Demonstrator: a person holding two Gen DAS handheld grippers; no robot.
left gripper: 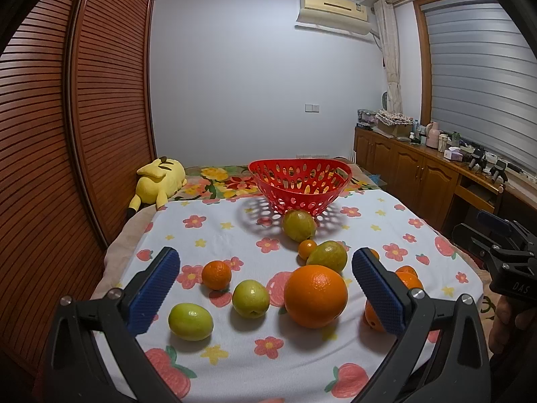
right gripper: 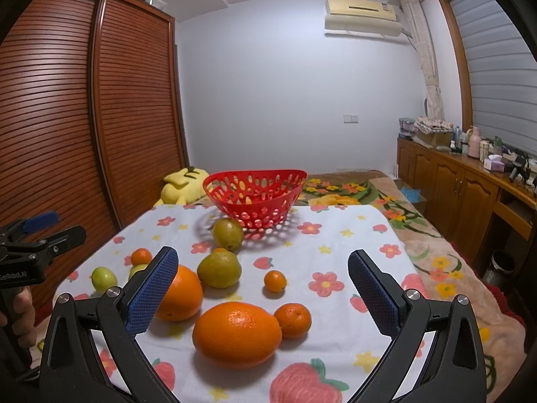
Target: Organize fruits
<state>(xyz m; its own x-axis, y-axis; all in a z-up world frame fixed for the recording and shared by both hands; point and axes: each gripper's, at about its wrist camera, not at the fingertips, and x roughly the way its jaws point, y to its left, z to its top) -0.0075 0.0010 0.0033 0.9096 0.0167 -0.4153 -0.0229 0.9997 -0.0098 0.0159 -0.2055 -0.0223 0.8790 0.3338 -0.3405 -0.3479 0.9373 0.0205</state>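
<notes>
Left wrist view: left tool (left gripper: 265,270) is hovering over the near half of the floral cloth (left gripper: 376,231), blue pads (left gripper: 157,288) spread wide apart, gripping nothing. A big orange (left gripper: 315,295) is sitting between the pads, nearer the right one. Two green fruits (left gripper: 190,321) (left gripper: 251,298) and a small orange (left gripper: 216,274) are lying left of it. Red perforated basket (left gripper: 300,184) is standing at the cloth's far edge, a yellow-green fruit (left gripper: 298,225) just in front. Open cloth is running along the left and near edges; wardrobe doors (left gripper: 84,117) are crowding the left side. Right tool (left gripper: 496,235) is showing at the right edge, body marked "DAS"; can't tell its spread here.

Right wrist view: right tool (right gripper: 263,270) is also standing wide apart and empty. An oval orange (right gripper: 237,334) is lying between the pads, a mandarin (right gripper: 293,320) touching its right side. The cloth's right half is mostly bare, and a blanket (right gripper: 436,262) is running along its right edge. Left tool (right gripper: 40,231) is showing at the left, reading "GenRobot.AI".
</notes>
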